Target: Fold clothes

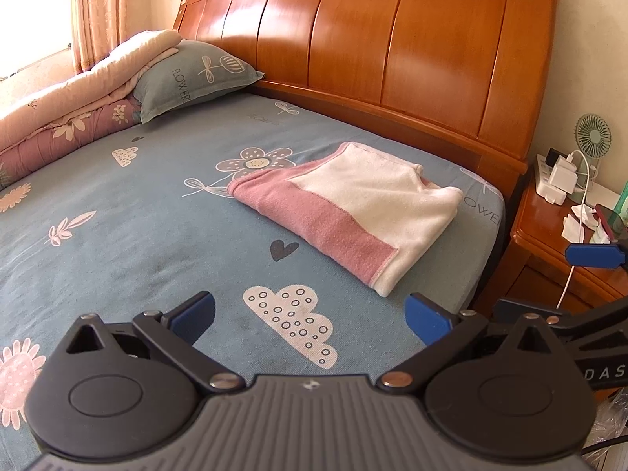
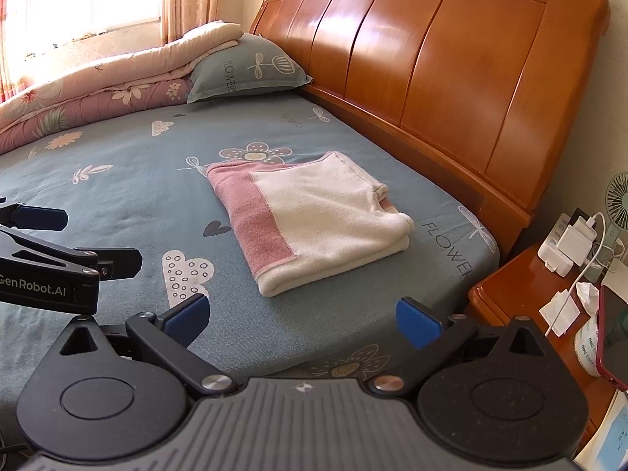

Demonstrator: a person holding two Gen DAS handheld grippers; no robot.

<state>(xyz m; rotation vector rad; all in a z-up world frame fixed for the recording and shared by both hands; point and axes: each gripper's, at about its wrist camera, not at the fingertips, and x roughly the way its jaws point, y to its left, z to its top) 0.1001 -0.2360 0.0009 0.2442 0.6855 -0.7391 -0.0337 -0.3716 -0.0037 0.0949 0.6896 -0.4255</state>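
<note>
Pink-and-white towel (image 1: 349,212) folded into a thick rectangle, lying flat on bed (image 1: 157,212), near headboard (image 1: 392,39) side and close to bed's right edge. Pink band along left and near edges, white panel on top, folded layers visible at near corner. Edges fairly even, slight bulge at right fold. Resting beside flower print and heart print of blue sheet, not touching either tool.

Left tool (image 1: 310,316) low over bed, blue fingers (image 1: 196,310) spread wide, nothing between them, cloud print showing in the gap. Well short of towel.

Right tool (image 2: 302,314) likewise low near bed's front edge, blue fingers (image 2: 416,320) spread wide, holding nothing. Towel ahead of it, apart. Part of left tool seen at left edge of right wrist view, jaws spread there too; one blue tip of right tool seen at right edge of left wrist view.

Pillow (image 1: 188,78) at far left against headboard, rolled quilt (image 1: 70,114) touching it. Curtain (image 1: 98,8) and bright window behind.

Nightstand (image 2: 522,294) just right of bed, carrying power strip (image 2: 557,251) with white chargers and cable, small fan (image 2: 618,196), crumpled tissues, phone (image 2: 612,337) in red case at edge.
</note>
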